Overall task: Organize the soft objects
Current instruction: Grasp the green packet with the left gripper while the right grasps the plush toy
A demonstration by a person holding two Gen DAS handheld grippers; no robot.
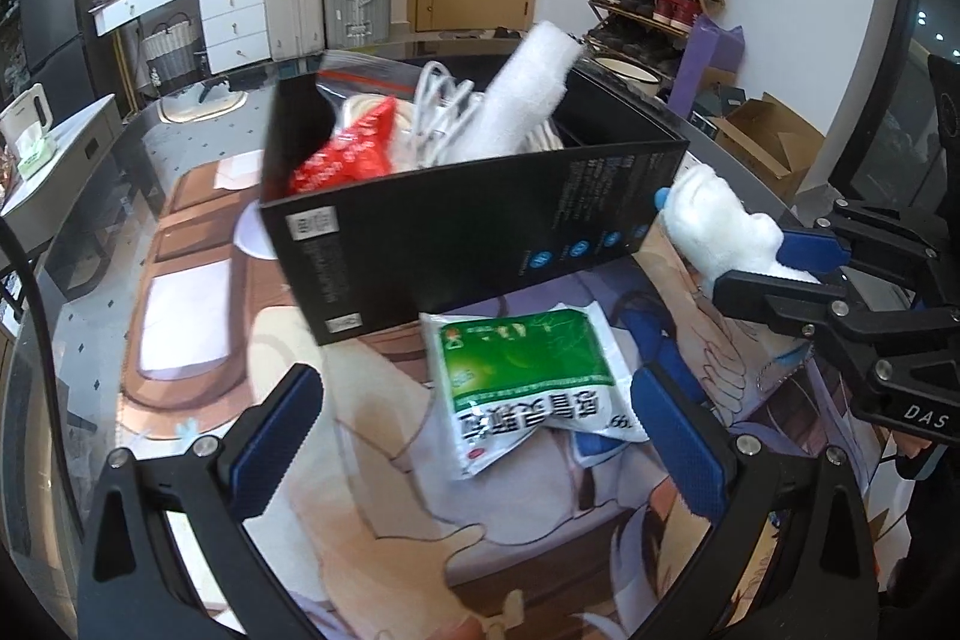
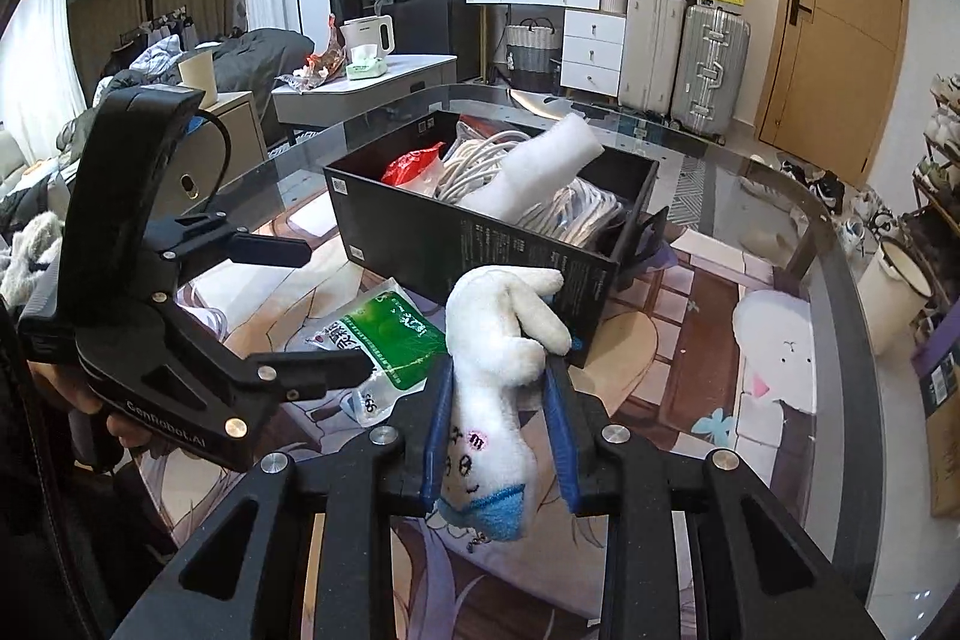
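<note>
My right gripper (image 2: 498, 436) clamped the plush toy (image 2: 501, 340) beside the black box (image 2: 480, 244); left gripper (image 1: 474, 436) spread empty. Risk: toy snagging the box's near wall.

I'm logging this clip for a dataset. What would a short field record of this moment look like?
right claw: shut on white plush toy, held near the box corner
left claw: open, above green-and-white packet
black box: on the table, holds white cables, red packet, white foam roll
packet: lying on the table in front of the box
</note>
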